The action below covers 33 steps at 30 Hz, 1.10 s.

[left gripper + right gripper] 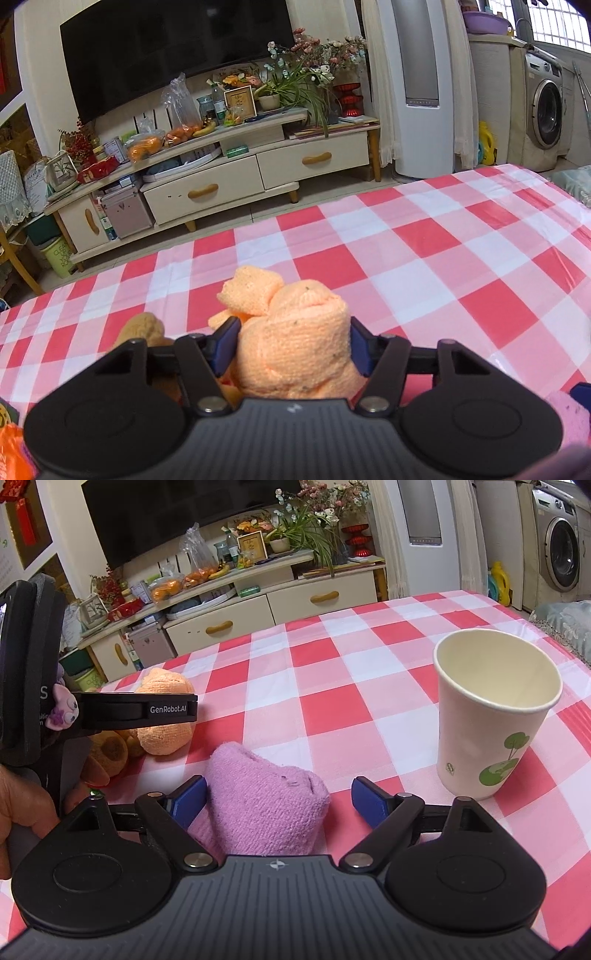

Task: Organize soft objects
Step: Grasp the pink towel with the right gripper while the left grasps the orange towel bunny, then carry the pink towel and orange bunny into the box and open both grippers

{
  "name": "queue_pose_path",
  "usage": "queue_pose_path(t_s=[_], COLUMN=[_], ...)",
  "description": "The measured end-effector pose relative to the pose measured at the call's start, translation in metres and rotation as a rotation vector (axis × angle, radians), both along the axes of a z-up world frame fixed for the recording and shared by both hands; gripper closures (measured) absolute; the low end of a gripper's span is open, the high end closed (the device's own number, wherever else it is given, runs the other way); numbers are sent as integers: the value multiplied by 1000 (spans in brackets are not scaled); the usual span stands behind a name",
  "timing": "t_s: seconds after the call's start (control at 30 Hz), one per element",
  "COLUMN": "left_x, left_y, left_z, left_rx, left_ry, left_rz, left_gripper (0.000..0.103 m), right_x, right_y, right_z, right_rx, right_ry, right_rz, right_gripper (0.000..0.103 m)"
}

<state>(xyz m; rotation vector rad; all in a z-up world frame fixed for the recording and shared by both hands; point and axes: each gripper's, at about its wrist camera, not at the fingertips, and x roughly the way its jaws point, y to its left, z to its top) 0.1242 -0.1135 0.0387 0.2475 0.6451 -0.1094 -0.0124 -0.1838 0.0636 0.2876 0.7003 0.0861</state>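
My left gripper [293, 341] is shut on a rolled orange towel [295, 339], its blue pads pressed on both sides of the roll. In the right wrist view the left gripper [147, 710] and the orange towel [166, 716] show at the left. A brown plush toy [142, 328] lies just left of the towel, also in the right wrist view [110, 751]. My right gripper [279, 799] is open around a rolled purple towel [262, 797] that lies on the checked tablecloth [332, 686]; the left pad touches it, the right pad stands apart.
A white paper cup [491, 712] with a green print stands upright to the right of the purple towel. Beyond the far table edge are a TV cabinet [221, 170] and a washing machine [546, 110]. A cushion [565, 624] sits at the right edge.
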Motion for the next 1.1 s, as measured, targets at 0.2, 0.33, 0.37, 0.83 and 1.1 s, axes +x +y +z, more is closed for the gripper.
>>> queue_pose_path(t_s=[0.2, 0.33, 0.37, 0.83, 1.1], left_x=[-11, -18, -20, -40, -56], left_y=[-4, -5, -5, -2, 16], left_z=[1, 1, 2, 5, 6], left_rx=[-14, -34, -42, -109, -211], left_ry=[5, 18, 23, 75, 114], left_rz=[-36, -46, -47, -60, -41], left_gripper=[45, 46, 46, 47, 48], right_x=[-1, -1, -1, -4, -7], right_y=[-1, -1, -1, -8, -3], right_z=[0, 1, 1, 0, 1], right_rx=[20, 32, 34, 38, -14], right_ry=[-2, -8, -9, -9, -23], right_rz=[21, 37, 37, 14, 21], right_gripper=[15, 21, 22, 26, 26])
